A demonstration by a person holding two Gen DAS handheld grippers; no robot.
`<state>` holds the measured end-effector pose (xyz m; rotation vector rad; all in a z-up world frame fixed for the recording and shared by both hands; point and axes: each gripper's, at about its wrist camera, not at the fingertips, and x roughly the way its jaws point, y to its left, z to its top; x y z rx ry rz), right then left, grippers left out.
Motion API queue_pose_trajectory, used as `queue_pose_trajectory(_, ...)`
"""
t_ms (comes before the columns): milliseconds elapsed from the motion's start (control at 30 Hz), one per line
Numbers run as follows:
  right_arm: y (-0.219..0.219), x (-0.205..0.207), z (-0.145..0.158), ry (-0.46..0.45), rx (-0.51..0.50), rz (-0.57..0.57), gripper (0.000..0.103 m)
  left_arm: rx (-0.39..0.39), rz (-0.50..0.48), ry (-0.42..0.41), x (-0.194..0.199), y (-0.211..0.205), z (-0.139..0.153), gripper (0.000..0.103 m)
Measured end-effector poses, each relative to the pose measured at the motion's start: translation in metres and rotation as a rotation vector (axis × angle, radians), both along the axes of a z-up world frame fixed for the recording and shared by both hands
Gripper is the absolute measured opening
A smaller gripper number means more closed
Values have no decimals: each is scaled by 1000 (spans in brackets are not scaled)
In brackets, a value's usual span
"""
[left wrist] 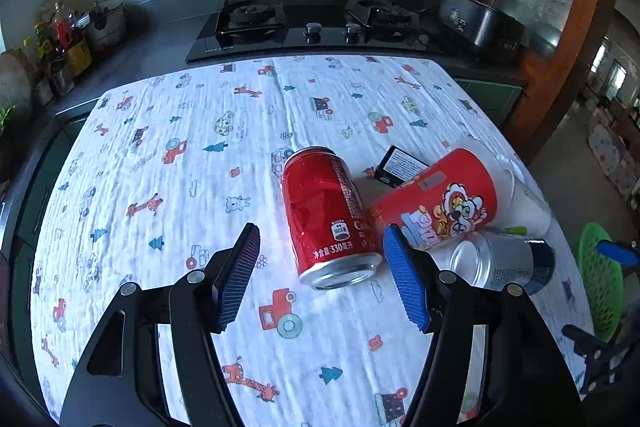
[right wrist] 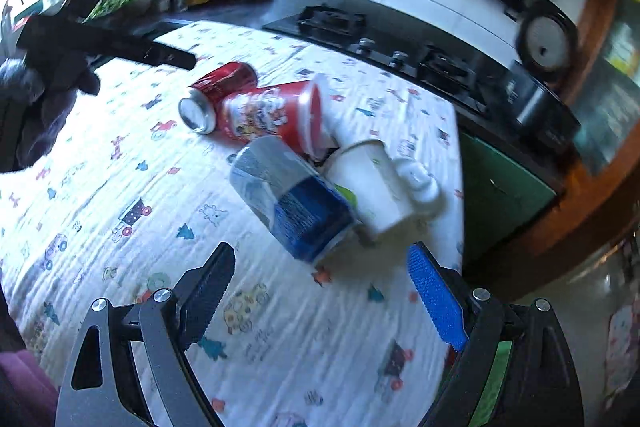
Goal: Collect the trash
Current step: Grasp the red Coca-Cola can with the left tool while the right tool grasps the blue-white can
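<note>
Lying in a touching cluster at the right of the cartoon-print white tablecloth (left wrist: 180, 187) are a dented red soda can (left wrist: 328, 215), a red cylindrical snack tub (left wrist: 436, 203), a silver-and-blue can (left wrist: 504, 265), a white plastic container (right wrist: 384, 183) and a small black box (left wrist: 400, 165). The left gripper (left wrist: 320, 275) hovers spread apart, empty, just before the red can. The right gripper (right wrist: 320, 295) is likewise spread, empty, near the silver-and-blue can. A green mesh basket (left wrist: 600, 279) sits at right.

Daylit, bluish; right view motion-blurred (fisheye edges dark).
</note>
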<state>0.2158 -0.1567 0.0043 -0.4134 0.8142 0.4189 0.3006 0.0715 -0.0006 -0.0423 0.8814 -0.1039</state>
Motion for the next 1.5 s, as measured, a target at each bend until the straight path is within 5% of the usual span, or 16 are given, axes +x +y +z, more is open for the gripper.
queue_pose_trajectory(600,66,64,-46,109,-220,234,85,-55,19,113,58,6,-27,71)
queue_pose_trajectory(1500,84,71,-76,98,-336,243,77,-162,19,223,83,-1,-69,71)
